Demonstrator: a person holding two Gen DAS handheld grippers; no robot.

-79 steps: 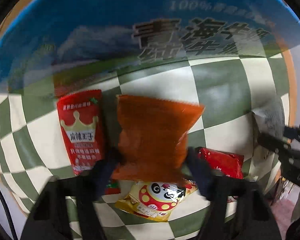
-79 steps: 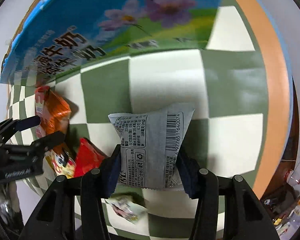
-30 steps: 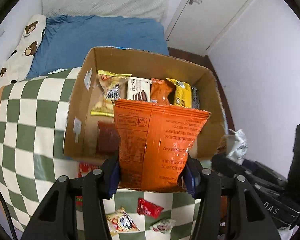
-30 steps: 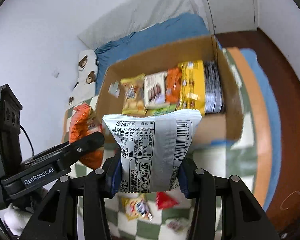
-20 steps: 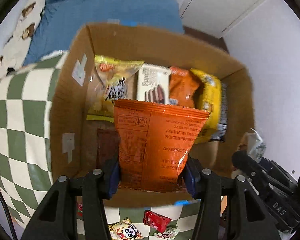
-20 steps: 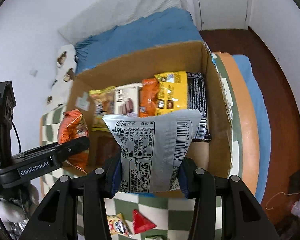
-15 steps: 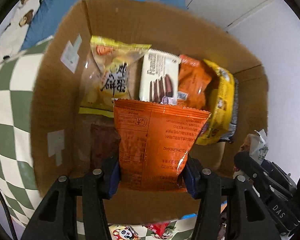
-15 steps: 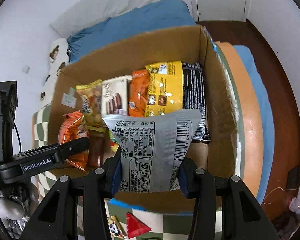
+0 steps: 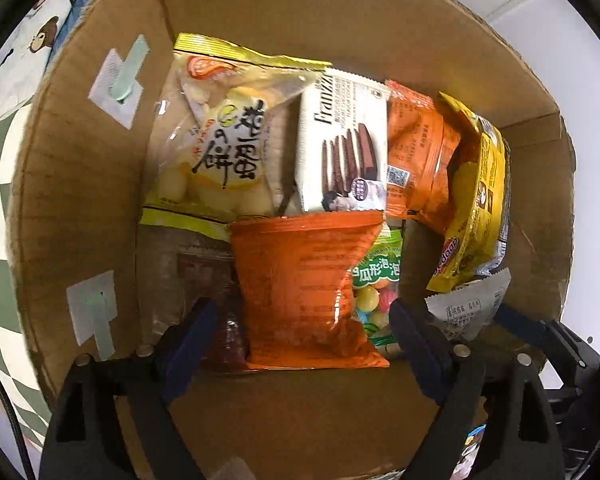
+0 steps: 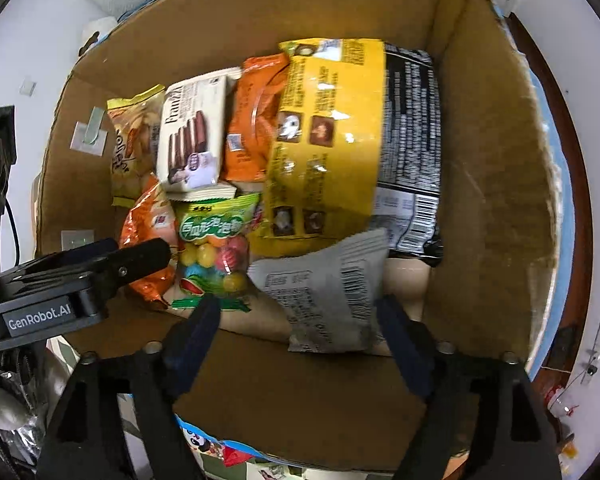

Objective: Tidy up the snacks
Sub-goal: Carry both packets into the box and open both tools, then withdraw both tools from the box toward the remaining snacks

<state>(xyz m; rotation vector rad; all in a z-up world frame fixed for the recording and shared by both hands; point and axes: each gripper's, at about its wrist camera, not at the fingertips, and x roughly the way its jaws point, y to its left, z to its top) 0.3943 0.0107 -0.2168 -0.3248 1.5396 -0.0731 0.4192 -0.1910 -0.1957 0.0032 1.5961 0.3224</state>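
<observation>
Inside the corrugated cardboard box point(image 9: 80, 184), the left gripper point(image 9: 300, 330) reached in, fingers spread wide, touching nothing; the crinkly orange foil packet point(image 9: 304, 292) lay free between them. At 3 o'clock, the right gripper point(image 10: 296, 330) likewise gaped around the matte grey pouch point(image 10: 332, 300).

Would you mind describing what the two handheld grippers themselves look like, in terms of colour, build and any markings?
Both are matte black plastic. The left gripper and the right gripper each have two angular fingers with triangular cut-outs, small silver screws and dark blue pads. Seen from the right wrist, the left gripper's side carries white "GenRobot.AI" lettering, and a thin black cable runs behind it.
</observation>
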